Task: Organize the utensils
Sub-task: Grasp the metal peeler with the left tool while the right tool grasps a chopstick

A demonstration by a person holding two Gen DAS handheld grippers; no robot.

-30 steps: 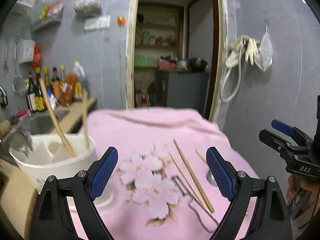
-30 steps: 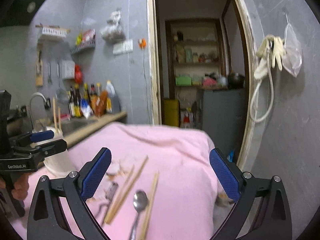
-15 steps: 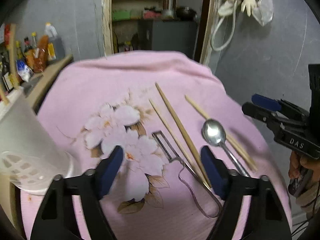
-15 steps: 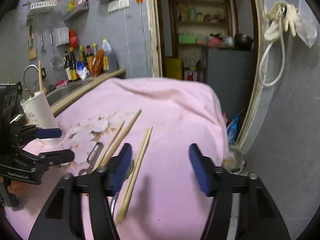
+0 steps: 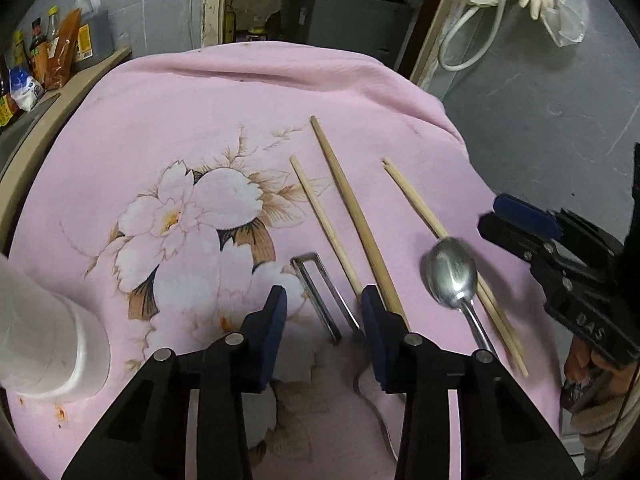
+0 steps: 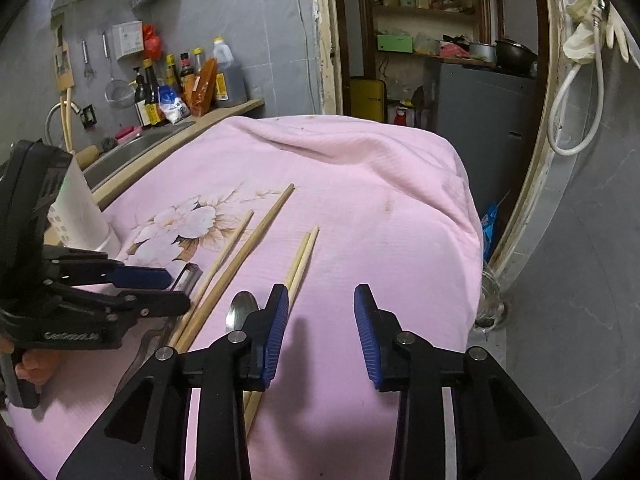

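Observation:
On a pink flowered cloth point(image 5: 224, 112) lie a metal peeler point(image 5: 320, 292), two single wooden chopsticks point(image 5: 352, 220), a pair of chopsticks point(image 5: 424, 216) and a metal spoon point(image 5: 452, 276). My left gripper point(image 5: 322, 322) is open, low over the peeler, its jaws straddling the peeler's head. My right gripper point(image 6: 320, 328) is open above the cloth, its left finger over the chopstick pair point(image 6: 302, 256) and next to the spoon point(image 6: 242, 312). The white utensil holder point(image 5: 44, 336) stands at the left; it also shows in the right wrist view point(image 6: 80, 208).
A counter with a sink and several sauce bottles point(image 6: 180, 84) runs along the left wall. A doorway point(image 6: 420, 60) with shelves and a grey cabinet is behind the table. A hose and gloves point(image 6: 580, 52) hang on the right wall. The cloth's right edge point(image 6: 468, 240) drops off.
Both grippers have tilted down and dropped toward the cloth. Both have narrowed their opening. The left one has come over the peeler; the right one has closed in on the chopstick pair.

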